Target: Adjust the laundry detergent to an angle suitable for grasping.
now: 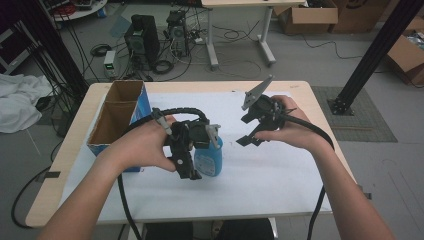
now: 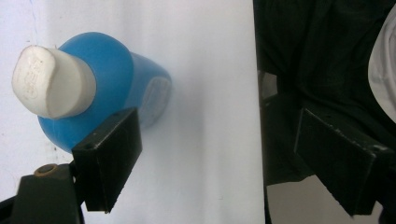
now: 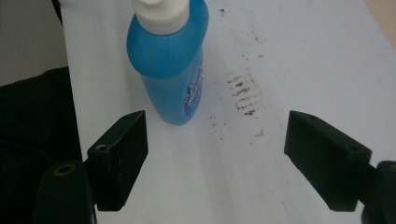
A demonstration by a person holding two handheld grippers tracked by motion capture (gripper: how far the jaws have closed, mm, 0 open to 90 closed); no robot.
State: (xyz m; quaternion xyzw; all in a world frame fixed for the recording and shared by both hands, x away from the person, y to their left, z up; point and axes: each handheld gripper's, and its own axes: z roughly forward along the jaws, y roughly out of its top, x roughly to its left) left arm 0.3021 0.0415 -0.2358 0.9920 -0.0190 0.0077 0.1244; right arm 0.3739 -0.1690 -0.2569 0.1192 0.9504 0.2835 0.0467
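One blue bottle (image 1: pixel 209 159) upright mid-table; left gripper (image 1: pixel 192 150) beside it, right gripper (image 1: pixel 257 125) apart, both wide open, empty; reach step, next needs closing round the body

High view looks down on the table (image 1: pixel 300 165); both gripper views closely share the blue bottle (image 2: pixel 112 70).

Smooth blue plastic bottle (image 3: pixel 173 60) with matt white cap (image 2: pixel 49 84); beside it, matt white paper-covered surface (image 3: pixel 289 56), smudged brown.

cardboard box (image 1: pixel 116 116): open, table left | white sheet (image 1: pixel 280 170): covers table | brown smudges (image 3: pixel 243 91): on sheet
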